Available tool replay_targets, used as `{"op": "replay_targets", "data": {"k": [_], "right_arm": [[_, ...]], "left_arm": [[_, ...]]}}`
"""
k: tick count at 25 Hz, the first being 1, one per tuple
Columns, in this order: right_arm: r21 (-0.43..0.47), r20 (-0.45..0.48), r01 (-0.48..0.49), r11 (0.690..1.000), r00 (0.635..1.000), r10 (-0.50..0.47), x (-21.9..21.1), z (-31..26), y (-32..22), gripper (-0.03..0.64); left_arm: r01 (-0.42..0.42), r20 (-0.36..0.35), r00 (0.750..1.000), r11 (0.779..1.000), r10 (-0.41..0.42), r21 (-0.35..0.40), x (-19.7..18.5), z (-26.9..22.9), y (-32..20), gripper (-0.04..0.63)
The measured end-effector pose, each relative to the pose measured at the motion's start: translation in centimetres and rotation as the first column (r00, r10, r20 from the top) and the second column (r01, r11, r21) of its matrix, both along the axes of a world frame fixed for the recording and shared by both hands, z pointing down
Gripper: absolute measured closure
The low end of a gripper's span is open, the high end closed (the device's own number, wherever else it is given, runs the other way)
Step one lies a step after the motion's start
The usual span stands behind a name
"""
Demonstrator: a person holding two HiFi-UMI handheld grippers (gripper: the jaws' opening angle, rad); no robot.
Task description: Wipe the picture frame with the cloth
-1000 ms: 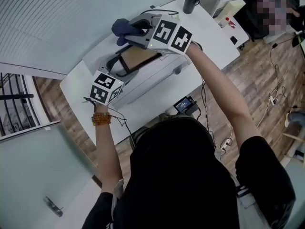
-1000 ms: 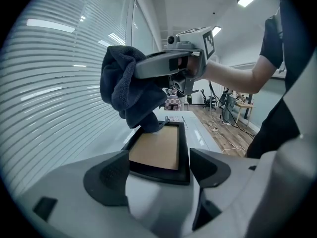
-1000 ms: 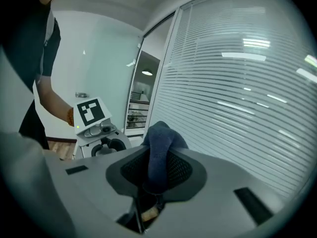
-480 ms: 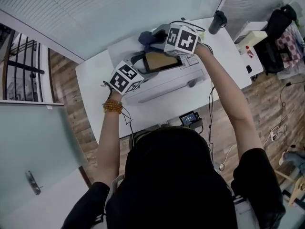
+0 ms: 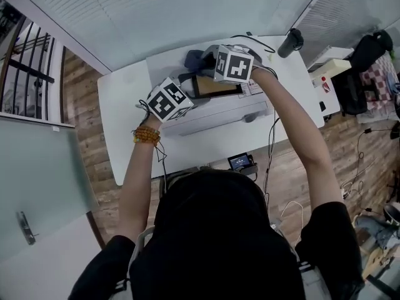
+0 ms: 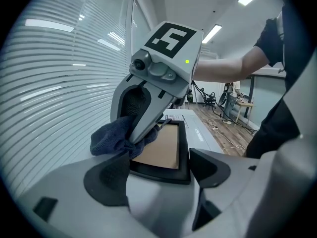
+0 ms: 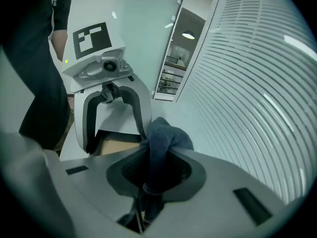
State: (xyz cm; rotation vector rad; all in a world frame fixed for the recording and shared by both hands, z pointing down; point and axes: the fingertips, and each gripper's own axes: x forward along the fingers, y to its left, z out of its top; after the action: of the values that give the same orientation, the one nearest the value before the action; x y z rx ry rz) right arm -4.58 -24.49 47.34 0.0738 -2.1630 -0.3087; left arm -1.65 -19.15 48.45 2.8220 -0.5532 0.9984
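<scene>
A black picture frame (image 5: 217, 86) with a brown panel (image 6: 161, 150) lies flat on a long white box (image 5: 219, 112). My left gripper (image 5: 185, 87) grips the frame's near end, one jaw on either side (image 6: 158, 175). My right gripper (image 5: 205, 59) is shut on a dark blue cloth (image 5: 194, 60) and presses it against the frame's far corner. In the left gripper view the cloth (image 6: 111, 138) bunches under the right gripper (image 6: 136, 138). In the right gripper view the cloth (image 7: 163, 138) hangs from the jaws (image 7: 153, 175), and the left gripper (image 7: 116, 138) straddles the frame (image 7: 116, 145).
The white table (image 5: 131, 105) stands against a wall of blinds. A black bottle (image 5: 289, 42) is at its far right corner. A small device with a screen (image 5: 240, 162) hangs at the near edge, with cables beside it. A glass door is at the left.
The head camera has swung, so the table sits more centrally. Both grippers keep their hold, and the cloth stays at the frame's far corner.
</scene>
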Motion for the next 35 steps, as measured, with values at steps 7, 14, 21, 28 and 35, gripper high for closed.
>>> {"op": "replay_targets", "data": {"k": [7, 14, 21, 28, 35], "right_arm": [[-0.021, -0.005, -0.074, 0.997, 0.997, 0.073, 3.2, 0.2, -1.0, 0.566], [-0.034, -0.019, -0.18, 0.983, 0.984, 0.179, 9.4, 0.3, -2.1, 0.566], [0.006, -0.028, -0.259, 0.966, 0.965, 0.259, 13.2, 1.5, -1.9, 0.569], [0.255, -0.042, -0.174, 0.951, 0.981, 0.19, 12.4, -0.1, -2.2, 0.569], [0.058, 0.019, -0.279, 0.959, 0.96, 0.278, 10.7, 0.5, -2.7, 0.571]], "left_arm": [[-0.004, -0.007, 1.0, 1.0, 0.004, -0.009, 0.1, -0.1, 0.1, 0.229], [0.002, -0.009, 1.0, 1.0, -0.002, -0.009, 0.1, -0.1, 0.0, 0.229], [0.009, -0.002, 1.0, 1.0, -0.009, -0.003, 0.0, -0.1, 0.0, 0.227], [0.007, -0.015, 1.0, 1.0, -0.007, -0.006, -0.1, -0.3, -0.1, 0.227], [0.013, -0.012, 1.0, 1.0, -0.013, -0.006, 0.0, -0.2, -0.2, 0.227]]}}
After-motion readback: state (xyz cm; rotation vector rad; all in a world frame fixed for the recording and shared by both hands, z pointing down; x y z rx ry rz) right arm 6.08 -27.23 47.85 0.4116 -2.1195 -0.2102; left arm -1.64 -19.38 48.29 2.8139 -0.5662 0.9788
